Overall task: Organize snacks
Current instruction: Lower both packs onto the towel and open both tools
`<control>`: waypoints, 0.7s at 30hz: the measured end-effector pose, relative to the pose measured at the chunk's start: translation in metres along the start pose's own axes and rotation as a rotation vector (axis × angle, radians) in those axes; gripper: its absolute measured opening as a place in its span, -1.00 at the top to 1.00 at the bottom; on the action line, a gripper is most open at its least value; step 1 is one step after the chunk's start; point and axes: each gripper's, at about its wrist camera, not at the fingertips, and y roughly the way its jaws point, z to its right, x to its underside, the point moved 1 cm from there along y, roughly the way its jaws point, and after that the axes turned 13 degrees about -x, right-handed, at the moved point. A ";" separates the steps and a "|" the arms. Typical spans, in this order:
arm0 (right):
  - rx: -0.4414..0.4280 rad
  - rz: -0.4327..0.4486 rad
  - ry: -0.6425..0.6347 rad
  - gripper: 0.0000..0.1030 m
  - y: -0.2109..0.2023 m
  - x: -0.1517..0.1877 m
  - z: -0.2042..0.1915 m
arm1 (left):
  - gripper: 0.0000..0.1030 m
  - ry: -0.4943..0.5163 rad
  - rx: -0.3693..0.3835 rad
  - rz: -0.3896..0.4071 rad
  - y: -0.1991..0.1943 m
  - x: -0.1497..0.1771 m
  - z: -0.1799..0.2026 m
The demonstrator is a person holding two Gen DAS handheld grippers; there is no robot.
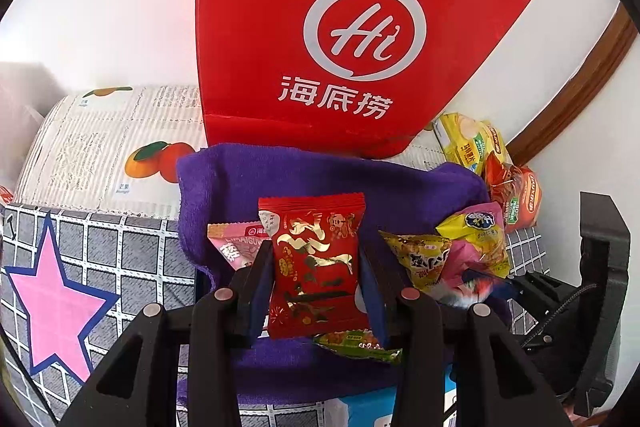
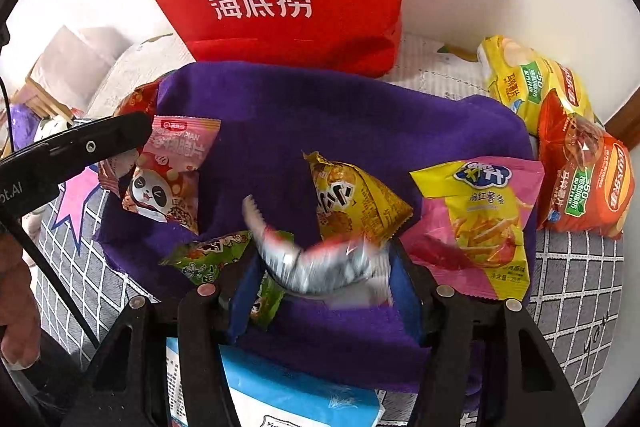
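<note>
My left gripper (image 1: 318, 267) is shut on a red snack packet with gold print (image 1: 316, 267), held upright above the purple cloth (image 1: 300, 179). My right gripper (image 2: 324, 267) is shut on a silver and red packet (image 2: 320, 259), blurred, just above the cloth (image 2: 320, 107). On the cloth lie a pink panda packet (image 2: 168, 171), a small green packet (image 2: 208, 255), a yellow-brown packet (image 2: 352, 199) and a pink and yellow sweet-potato packet (image 2: 480, 219). The left gripper's side shows at the left of the right wrist view (image 2: 80, 147).
A red Haidilao bag (image 1: 340, 27) stands behind the cloth against the white wall. Yellow (image 2: 528, 79) and orange (image 2: 588, 183) chip bags lie at the right. A blue and white pack (image 2: 280, 387) lies under the cloth's near edge. A grid sheet with a pink star (image 1: 56, 291) covers the surface.
</note>
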 end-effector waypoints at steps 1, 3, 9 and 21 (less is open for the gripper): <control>0.002 -0.002 0.000 -0.18 0.001 0.000 0.000 | 0.25 0.004 0.001 -0.001 0.000 0.000 0.001; 0.010 -0.004 0.002 -0.18 0.001 0.000 0.001 | 0.25 0.010 0.001 -0.006 0.002 0.001 0.003; 0.008 -0.004 0.003 -0.18 0.001 -0.001 0.002 | 0.25 0.008 -0.010 -0.013 0.004 0.001 0.002; -0.007 0.083 -0.007 -0.19 -0.032 -0.002 0.000 | 0.24 0.025 -0.013 -0.064 0.017 0.003 0.007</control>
